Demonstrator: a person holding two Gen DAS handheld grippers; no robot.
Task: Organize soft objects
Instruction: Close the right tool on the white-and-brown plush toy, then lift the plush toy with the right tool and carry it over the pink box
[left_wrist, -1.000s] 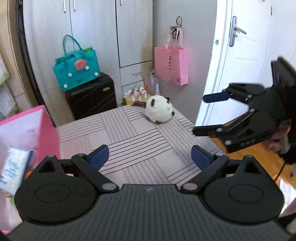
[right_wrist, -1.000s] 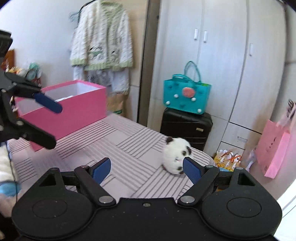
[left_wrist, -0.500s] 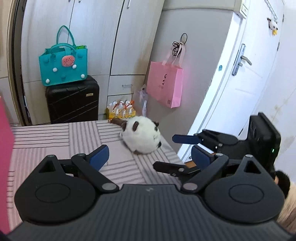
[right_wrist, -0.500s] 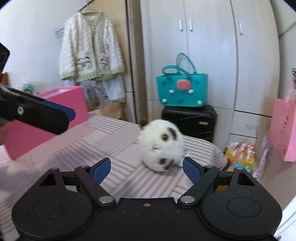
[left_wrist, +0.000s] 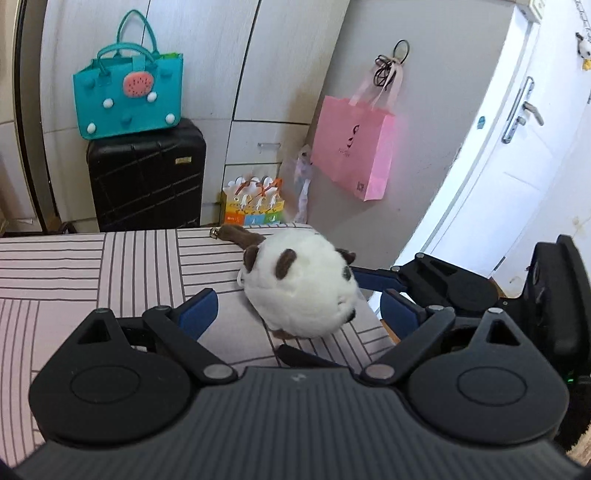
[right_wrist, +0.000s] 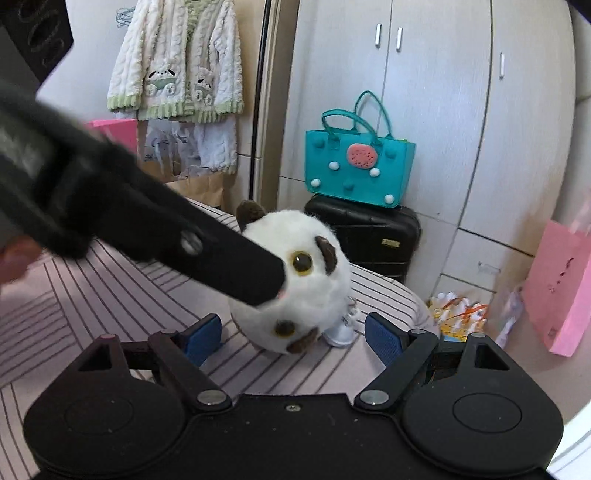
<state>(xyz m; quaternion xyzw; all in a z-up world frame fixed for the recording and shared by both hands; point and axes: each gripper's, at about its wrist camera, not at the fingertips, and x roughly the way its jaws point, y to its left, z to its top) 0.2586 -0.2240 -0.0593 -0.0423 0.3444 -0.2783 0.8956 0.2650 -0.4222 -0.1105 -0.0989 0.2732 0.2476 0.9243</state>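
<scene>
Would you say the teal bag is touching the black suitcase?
Touching. In the right wrist view the teal bag sits directly on top of the black suitcase, with no gap.

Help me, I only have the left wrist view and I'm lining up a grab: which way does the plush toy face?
Observer: In the right wrist view the plush toy faces the right gripper. That gripper's jaws are closing with the toy between them, unpressed.
Operator: Is my left gripper touching it?
Observer: The left gripper is closing around the toy too. In the right wrist view one of its fingers crosses the toy's face, but contact can't be told.
Operator: Any bin nearby?
Observer: A pink box shows behind that finger, below a hanging cardigan.
</scene>
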